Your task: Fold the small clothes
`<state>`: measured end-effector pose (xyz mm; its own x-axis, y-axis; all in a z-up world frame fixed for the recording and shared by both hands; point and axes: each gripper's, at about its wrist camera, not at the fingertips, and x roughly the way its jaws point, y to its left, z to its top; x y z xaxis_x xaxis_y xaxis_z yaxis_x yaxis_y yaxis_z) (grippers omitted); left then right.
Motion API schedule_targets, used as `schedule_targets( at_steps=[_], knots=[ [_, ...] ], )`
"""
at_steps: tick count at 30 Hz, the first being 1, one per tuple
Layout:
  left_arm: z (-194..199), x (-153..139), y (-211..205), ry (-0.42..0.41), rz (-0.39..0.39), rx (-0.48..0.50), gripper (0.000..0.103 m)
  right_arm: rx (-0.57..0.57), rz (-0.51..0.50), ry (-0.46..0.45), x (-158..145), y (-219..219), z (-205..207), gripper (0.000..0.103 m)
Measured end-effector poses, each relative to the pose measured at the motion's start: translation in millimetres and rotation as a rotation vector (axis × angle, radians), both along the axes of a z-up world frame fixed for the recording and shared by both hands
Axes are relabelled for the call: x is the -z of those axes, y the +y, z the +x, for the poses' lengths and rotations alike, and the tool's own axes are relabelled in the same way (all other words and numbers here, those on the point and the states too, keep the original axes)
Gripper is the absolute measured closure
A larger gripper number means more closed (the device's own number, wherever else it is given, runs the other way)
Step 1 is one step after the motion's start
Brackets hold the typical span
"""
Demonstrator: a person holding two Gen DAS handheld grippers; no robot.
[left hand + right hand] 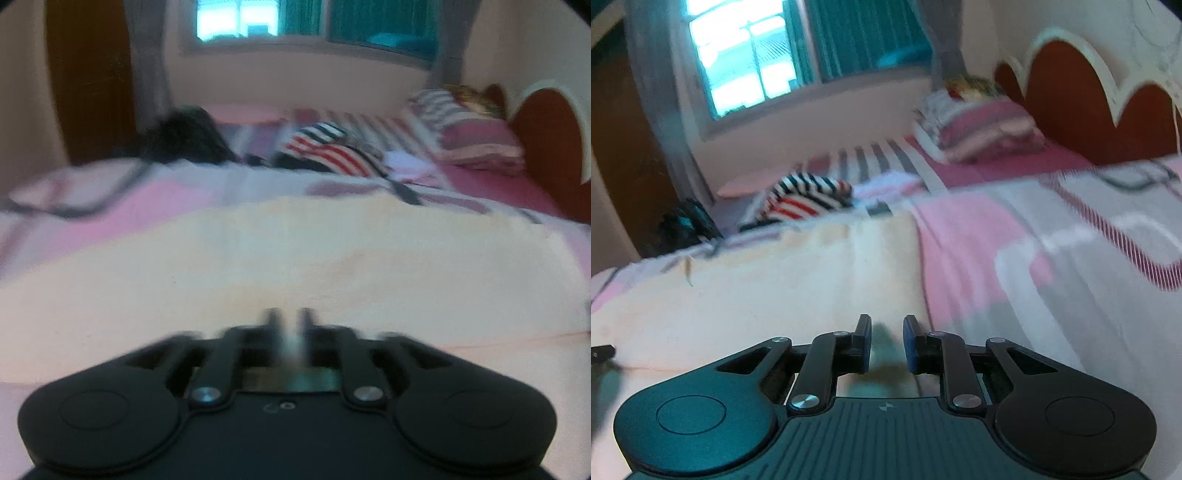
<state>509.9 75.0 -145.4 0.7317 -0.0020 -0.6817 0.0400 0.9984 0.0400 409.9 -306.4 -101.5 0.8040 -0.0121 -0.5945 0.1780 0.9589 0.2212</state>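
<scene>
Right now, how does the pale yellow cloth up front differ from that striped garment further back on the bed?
The cream cloth is plain and pale; the striped garment has red, white and dark bands. The cream cloth lies spread fairly flat just ahead of the left gripper and right gripper; the striped garment sits bunched in a heap, far from both. Both rest on the pink bedspread, and neither is held.

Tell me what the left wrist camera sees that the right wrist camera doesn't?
Only the left wrist view shows the pale flat pillow at the bed's left edge. Only the right wrist view shows a small dark object at its left border; what it is, I cannot tell. Both show the cream cloth spread on the bed, the striped clothes pile, the window, the stacked pillows and the red headboard.
</scene>
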Motion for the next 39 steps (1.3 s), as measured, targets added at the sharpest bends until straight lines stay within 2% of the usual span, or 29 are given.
schedule_targets(
  at_steps=[1, 2, 4, 6, 8, 11, 13, 16, 19, 21, 27, 32, 35, 39],
  knots=[
    [-3.5, -6.9, -2.1, -0.049, 0.038, -0.010, 0.054, -0.006, -0.003, -0.019, -3.7, -1.1, 2.2, 0.083],
    [-3.8, -12.2, -6.1, -0.075, 0.047, 0.007, 0.053, -0.010, 0.005, -0.037, -6.9, -3.7, 6.8, 0.083],
    [3.2, -17.0, -21.9, -0.072, 0.029, 0.062, 0.054, -0.035, 0.028, -0.049, -9.1, -4.9, 25.8, 0.083],
    [12.8, -15.4, -42.5, -0.054, -0.043, 0.126, 0.056, -0.087, 0.033, -0.050, -9.0, 5.0, 46.9, 0.083],
    [22.3, -8.5, -71.6, -0.025, -0.066, 0.177, 0.057, -0.159, 0.039, -0.047, -5.7, 22.6, 67.7, 0.083],
    [33.6, 1.9, -91.6, -0.004, -0.045, 0.165, 0.055, -0.253, -0.001, -0.004, 5.8, 47.1, 86.4, 0.083],
    [38.0, 9.0, -81.4, 0.008, -0.054, 0.124, 0.055, -0.275, -0.013, 0.018, 12.6, 47.6, 89.5, 0.083],
    [36.4, 14.4, -57.5, -0.001, -0.053, 0.097, 0.054, -0.196, -0.028, 0.017, 15.2, 17.0, 89.4, 0.083],
    [34.8, 15.4, -47.8, -0.016, -0.003, 0.096, 0.054, -0.070, -0.055, 0.045, 20.8, -23.8, 98.1, 0.084],
    [34.8, 13.1, -46.2, -0.014, -0.006, 0.092, 0.054, -0.036, -0.027, 0.068, 24.9, -43.9, 105.0, 0.083],
    [35.6, 11.5, -50.3, -0.014, 0.025, 0.086, 0.054, -0.060, 0.021, 0.055, 19.8, -60.5, 115.4, 0.083],
    [32.1, 11.8, -48.3, -0.012, 0.029, 0.077, 0.053, -0.076, -0.002, 0.108, 24.2, -59.3, 120.5, 0.084],
    [20.3, 8.4, -45.3, -0.025, 0.059, 0.069, 0.053, -0.086, -0.016, 0.142, 15.5, -55.7, 104.8, 0.083],
    [3.0, 10.2, -35.9, -0.020, 0.075, 0.083, 0.051, -0.128, 0.003, 0.164, 15.6, -49.1, 61.7, 0.083]
  ],
)
